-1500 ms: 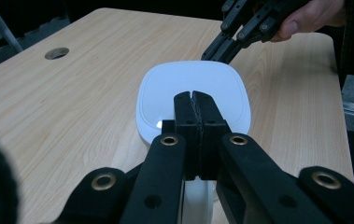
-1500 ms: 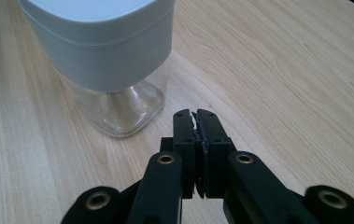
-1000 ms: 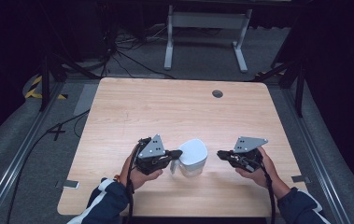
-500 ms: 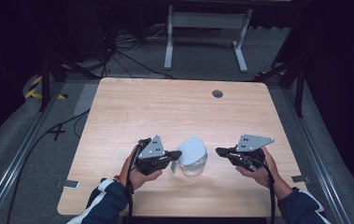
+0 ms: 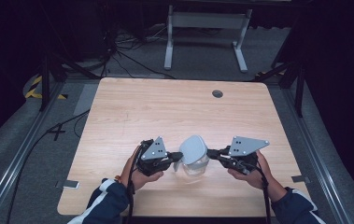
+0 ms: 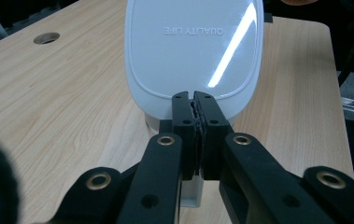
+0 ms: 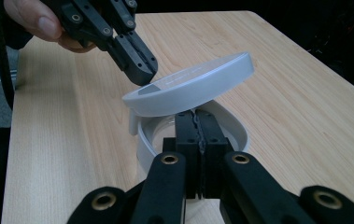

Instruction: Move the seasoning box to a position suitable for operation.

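Note:
A white oval lid [image 5: 194, 148] hangs tilted over a clear, white-rimmed container [image 5: 194, 170] at the table's near middle. My left gripper [image 5: 179, 155] is shut on the lid's left edge. In the left gripper view the closed jaws meet the lid [image 6: 193, 46] at its near edge, where the gripper [image 6: 194, 95] pinches it. My right gripper [image 5: 210, 152] reaches in from the right. Its own view shows the gripper [image 7: 198, 114] shut at the container's near rim [image 7: 233, 128], under the raised lid [image 7: 193, 86], with the left gripper [image 7: 142, 70] on the lid's low side.
The wooden table [image 5: 165, 112] has a round cable hole [image 5: 217, 94] at the back right. A white metal stand [image 5: 206, 21] and cables lie on the floor behind it. Hands and sleeves enter from the near edge.
The right gripper has moved left until it meets the container. The lid has shifted slightly and now sits tilted over the container, still at the left gripper's tips.

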